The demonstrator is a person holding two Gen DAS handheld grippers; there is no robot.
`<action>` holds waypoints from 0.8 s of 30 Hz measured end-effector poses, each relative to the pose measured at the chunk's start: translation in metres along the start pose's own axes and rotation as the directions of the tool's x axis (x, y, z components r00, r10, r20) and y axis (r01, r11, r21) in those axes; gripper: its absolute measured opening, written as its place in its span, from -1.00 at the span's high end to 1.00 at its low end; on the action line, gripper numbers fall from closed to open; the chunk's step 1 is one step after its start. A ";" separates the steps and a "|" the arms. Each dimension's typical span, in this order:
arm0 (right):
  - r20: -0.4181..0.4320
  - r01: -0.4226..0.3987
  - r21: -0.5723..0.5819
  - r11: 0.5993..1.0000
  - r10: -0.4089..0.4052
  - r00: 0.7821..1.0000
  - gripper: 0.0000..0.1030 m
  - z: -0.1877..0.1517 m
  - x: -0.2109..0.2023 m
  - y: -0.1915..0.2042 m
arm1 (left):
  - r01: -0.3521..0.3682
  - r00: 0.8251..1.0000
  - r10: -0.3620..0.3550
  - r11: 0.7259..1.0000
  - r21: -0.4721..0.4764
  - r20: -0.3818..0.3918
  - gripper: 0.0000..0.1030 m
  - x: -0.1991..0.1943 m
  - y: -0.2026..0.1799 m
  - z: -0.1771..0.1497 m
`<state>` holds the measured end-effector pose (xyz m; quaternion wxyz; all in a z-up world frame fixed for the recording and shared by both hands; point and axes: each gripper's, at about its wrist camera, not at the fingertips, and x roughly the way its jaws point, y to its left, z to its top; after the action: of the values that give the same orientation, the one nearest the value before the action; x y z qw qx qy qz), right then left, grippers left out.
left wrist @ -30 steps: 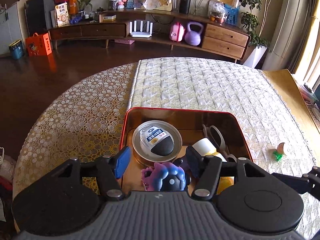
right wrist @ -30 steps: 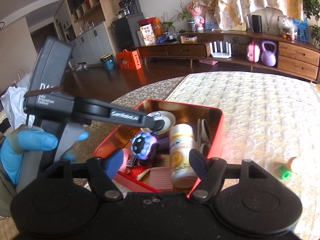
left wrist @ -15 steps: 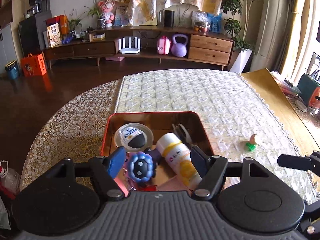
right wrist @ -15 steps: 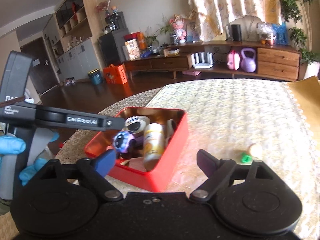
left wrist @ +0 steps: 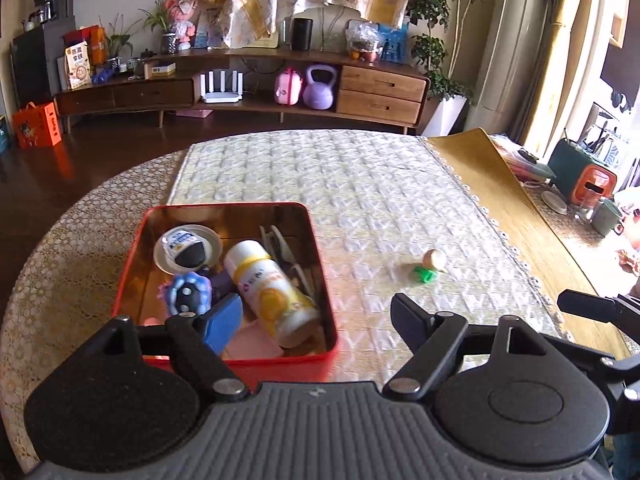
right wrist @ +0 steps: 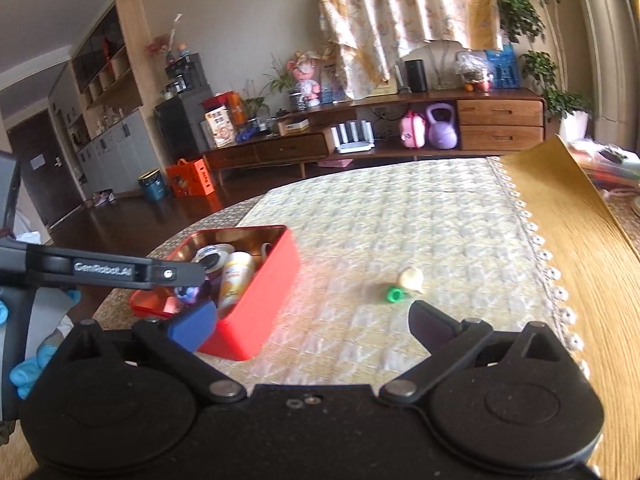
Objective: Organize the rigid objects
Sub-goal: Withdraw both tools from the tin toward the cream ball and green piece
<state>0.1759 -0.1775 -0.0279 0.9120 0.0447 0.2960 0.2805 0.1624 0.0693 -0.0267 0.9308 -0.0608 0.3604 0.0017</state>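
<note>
A red tin box (left wrist: 320, 288) (right wrist: 264, 304) sits on the table's left half. It holds a white and yellow bottle (left wrist: 268, 284) (right wrist: 234, 274), a purple flower-shaped toy (left wrist: 186, 294), a round white lid with a label (left wrist: 186, 246) and other small items. A small cream and green toy (left wrist: 430, 265) (right wrist: 404, 285) lies on the cloth to the right of the box. My left gripper (left wrist: 316, 320) is open and empty, above the box's near right corner. My right gripper (right wrist: 310, 326) is open and empty, near the box and the small toy.
The round table has a gold lace cloth (left wrist: 72, 248) with a quilted runner (left wrist: 360, 184) over it. A wooden mat (left wrist: 520, 216) lies at the right. Clutter stands at the far right edge (left wrist: 584, 184). The left gripper's arm (right wrist: 104, 270) crosses the right wrist view.
Both grippers have pulled back and shifted right, away from over the box. Both jaws have opened wider. The small toy now lies nearer the middle of both views.
</note>
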 end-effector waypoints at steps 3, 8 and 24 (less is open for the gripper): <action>0.005 0.013 0.026 1.000 -0.013 1.000 -1.00 -0.001 -0.005 -0.015 | 0.017 1.000 -0.017 1.000 -0.002 -0.005 -0.63 0.002 -0.010 -0.001; 0.001 0.049 0.043 0.998 -0.049 0.999 -1.00 0.005 -0.009 -0.038 | 0.023 1.000 -0.023 0.999 0.025 -0.004 -0.64 0.009 -0.032 -0.004; -0.057 0.131 0.016 0.991 -0.130 0.990 -1.00 0.034 0.028 -0.090 | 0.064 0.997 -0.062 0.997 0.032 -0.045 -0.92 0.074 -0.092 -0.002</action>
<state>0.2574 -0.2350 -0.0366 0.9193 0.0264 0.3263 0.2186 0.2205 -0.0250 -0.0679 0.9231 -0.0567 0.3786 -0.0350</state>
